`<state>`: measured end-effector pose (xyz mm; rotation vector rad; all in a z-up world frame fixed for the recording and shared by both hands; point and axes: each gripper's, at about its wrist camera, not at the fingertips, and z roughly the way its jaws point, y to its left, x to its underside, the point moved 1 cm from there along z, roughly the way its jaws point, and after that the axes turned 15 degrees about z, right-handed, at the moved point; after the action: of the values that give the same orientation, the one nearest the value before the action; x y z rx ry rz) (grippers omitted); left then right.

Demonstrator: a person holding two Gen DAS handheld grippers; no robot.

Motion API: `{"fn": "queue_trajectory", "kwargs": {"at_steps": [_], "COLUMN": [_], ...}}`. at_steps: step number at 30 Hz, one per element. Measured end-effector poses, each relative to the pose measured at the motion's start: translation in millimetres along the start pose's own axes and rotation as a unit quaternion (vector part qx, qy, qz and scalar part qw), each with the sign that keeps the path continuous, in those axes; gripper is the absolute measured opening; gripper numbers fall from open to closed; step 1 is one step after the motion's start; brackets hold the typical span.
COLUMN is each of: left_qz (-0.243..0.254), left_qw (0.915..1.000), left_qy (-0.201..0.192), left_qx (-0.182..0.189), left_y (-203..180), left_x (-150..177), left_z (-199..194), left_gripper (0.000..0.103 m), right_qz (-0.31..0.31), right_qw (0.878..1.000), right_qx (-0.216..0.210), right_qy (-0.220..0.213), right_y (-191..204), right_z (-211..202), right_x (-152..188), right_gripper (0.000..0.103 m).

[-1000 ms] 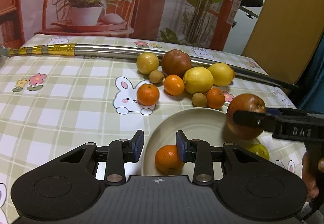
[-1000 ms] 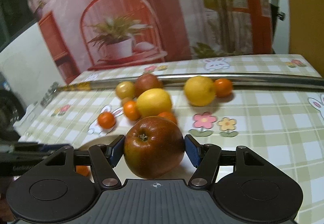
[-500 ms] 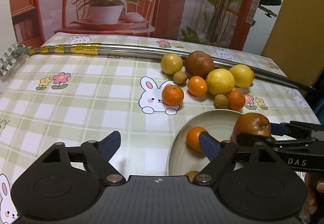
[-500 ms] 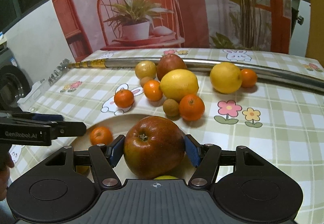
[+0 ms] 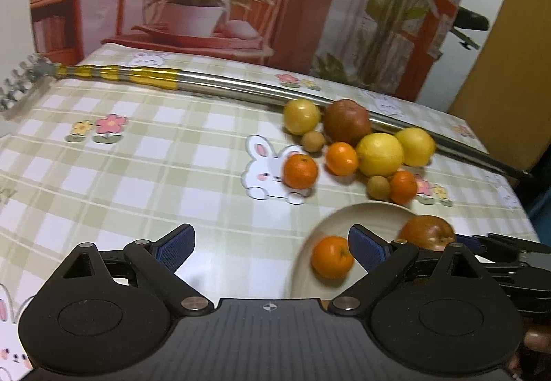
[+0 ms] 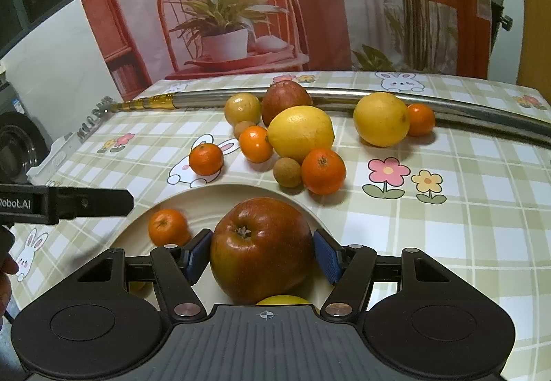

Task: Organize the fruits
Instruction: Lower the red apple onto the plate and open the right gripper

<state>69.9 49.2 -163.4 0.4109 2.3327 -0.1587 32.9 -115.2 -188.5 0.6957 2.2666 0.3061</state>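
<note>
A: Our right gripper (image 6: 262,255) has its blue pads pressed on both flanks of the red apple (image 6: 261,248), stem towards us, over the cream plate (image 6: 220,196). We hold it there, we think, because the plate is where the fruit goes

B: And our left gripper (image 5: 272,245)? Its jaws are opening, already spread wide, with nothing between the pads. The small orange (image 5: 332,261) lies free on the plate just inside the right-hand pad

A: So that one looks delivered. A bit of yellow fruit (image 6: 283,300) peeks out under the apple, so we judge the apple needs a bare patch of plate

B: The rest sit in a cluster on the checked cloth (image 6: 465,226) beyond the plate: two lemons (image 6: 301,133), four small oranges (image 6: 323,171), a second apple (image 6: 286,102) against the metal pole (image 6: 482,112), which may keep them from rolling

A: We reckon the job is early, most fruit is off the plate
</note>
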Motion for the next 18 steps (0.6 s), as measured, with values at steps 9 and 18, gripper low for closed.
{"fn": "queue_trajectory", "kwargs": {"at_steps": [9,18], "left_qz": [0.004,0.0], "left_qw": [0.9995,0.9998], "left_qy": [-0.018,-0.017], "left_qx": [-0.025,-0.011], "left_y": [4.2,6.0], "left_x": [-4.7,-11.5], "left_z": [-9.0,-11.7], "left_gripper": [0.095,0.097], "right_qz": [0.003,0.0], "right_qw": [1.0,0.999], "right_qx": [-0.002,0.0], "right_qy": [-0.005,-0.043], "right_y": [-1.2,-0.2], "right_z": [-3.4,-22.2], "right_x": [-2.7,-13.8], "right_gripper": [0.06,0.06]}}
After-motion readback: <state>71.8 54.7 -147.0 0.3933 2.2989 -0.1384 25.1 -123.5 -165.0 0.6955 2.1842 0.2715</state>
